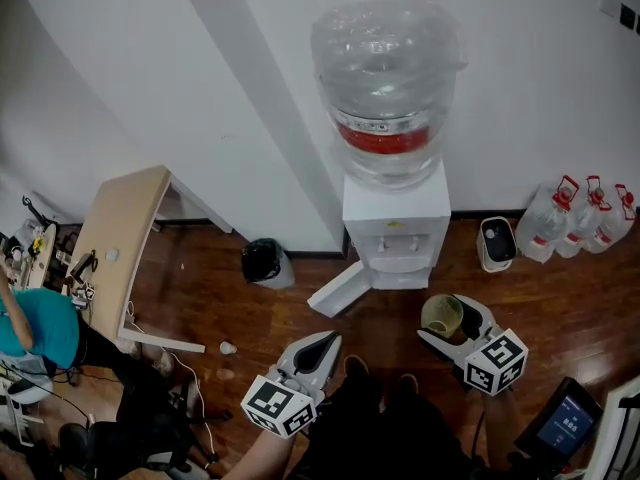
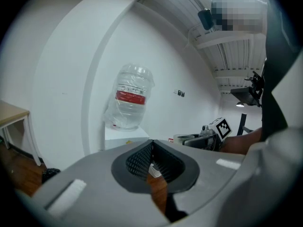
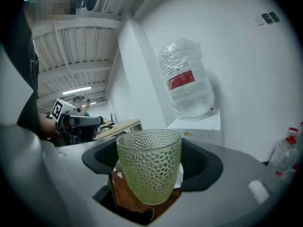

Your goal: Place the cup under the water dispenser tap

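Right tool (image 1: 447, 323) with cup (image 3: 149, 164) over wooden floor (image 1: 560, 308)

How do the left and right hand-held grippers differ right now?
The left hand-held gripper has its jaws shut together; the right hand-held gripper has its jaws wide, clamped on the cup. The left hand-held gripper carries nothing; the right hand-held gripper holds the green dimpled cup upright, off the floor. Both point toward the water dispenser and stand short of it.
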Action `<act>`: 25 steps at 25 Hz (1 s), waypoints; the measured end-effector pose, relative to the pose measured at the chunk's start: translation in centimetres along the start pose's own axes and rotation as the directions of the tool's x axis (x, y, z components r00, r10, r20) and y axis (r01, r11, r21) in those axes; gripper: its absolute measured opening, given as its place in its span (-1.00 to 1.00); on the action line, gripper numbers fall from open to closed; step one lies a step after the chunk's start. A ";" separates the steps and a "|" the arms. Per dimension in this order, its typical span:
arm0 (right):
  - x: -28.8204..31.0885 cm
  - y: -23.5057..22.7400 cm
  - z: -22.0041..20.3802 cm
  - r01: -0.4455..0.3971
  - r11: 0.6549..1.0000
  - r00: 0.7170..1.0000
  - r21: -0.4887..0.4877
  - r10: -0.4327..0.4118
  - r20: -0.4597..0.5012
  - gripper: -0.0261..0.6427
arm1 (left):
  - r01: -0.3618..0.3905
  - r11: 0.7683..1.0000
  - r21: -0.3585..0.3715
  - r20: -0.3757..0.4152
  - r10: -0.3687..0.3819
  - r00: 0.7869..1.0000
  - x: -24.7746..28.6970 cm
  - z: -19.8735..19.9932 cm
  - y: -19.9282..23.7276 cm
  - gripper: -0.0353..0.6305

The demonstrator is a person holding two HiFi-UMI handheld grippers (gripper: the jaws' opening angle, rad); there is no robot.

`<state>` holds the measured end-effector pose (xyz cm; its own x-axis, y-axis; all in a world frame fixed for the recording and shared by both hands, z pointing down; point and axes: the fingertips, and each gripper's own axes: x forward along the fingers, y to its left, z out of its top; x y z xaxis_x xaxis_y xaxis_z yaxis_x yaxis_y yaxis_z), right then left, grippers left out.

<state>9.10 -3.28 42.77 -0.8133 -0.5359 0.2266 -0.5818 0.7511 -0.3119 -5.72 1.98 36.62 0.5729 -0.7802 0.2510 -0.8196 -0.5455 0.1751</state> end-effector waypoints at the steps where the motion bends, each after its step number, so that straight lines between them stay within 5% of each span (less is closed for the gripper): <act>1: 0.5 -0.3 0.0 0.004 1.000 1.000 0.012 -0.004 0.000 0.23 | 0.007 1.000 -0.006 0.000 -0.007 1.000 0.4 0.1 0.5 -0.89; 20: 14.0 -7.1 -6.3 0.225 0.974 0.973 0.000 -0.225 -0.061 0.23 | 0.200 0.980 0.011 -0.067 -0.198 0.978 5.7 0.0 14.4 -0.89; 25: 16.0 -8.7 -7.1 0.279 0.960 0.957 0.016 -0.277 -0.086 0.23 | 0.203 0.978 -0.046 -0.085 -0.206 0.975 7.7 -1.7 18.0 -0.89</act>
<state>1.11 -15.65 55.63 -0.6169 -0.6877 0.3827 -0.7858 0.5653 -0.2509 -16.05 -13.33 43.31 0.7276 -0.6218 0.2898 -0.6853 -0.6778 0.2664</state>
